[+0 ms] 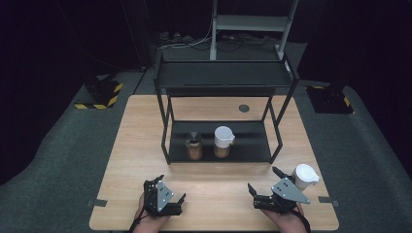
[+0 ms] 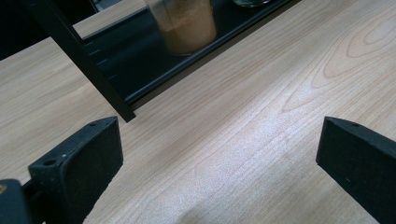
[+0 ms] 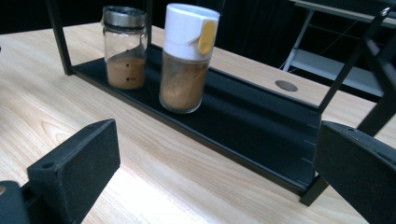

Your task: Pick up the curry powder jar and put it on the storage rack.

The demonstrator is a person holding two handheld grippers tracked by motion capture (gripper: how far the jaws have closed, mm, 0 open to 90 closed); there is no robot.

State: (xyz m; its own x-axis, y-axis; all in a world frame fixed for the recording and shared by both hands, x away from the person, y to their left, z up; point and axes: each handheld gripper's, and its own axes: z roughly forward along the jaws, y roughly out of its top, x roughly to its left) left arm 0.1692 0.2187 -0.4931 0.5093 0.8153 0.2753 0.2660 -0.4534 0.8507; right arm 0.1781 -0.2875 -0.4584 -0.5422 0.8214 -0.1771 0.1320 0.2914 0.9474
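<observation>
Both claws wide open, nothing held yet.

Right claw [image 1: 266, 184] sits just beside the white-lidded jar [image 1: 305, 175] at 4 o'clock on the table [image 1: 136, 145] — probably glass, slick and breakable, so grip the body under the lid. Left claw [image 1: 171, 188] idles at 7. Two more jars [image 3: 182, 60] [image 3: 124, 46] on the rack's bottom shelf [image 3: 261, 126] hold brown powder.

Each tool, the left tool [image 1: 171, 190] and the right tool [image 1: 265, 186], is matt black with two blocky jaws pierced by small screw holes, a grey three-cornered plate on top, and a black cable trailing behind.
</observation>
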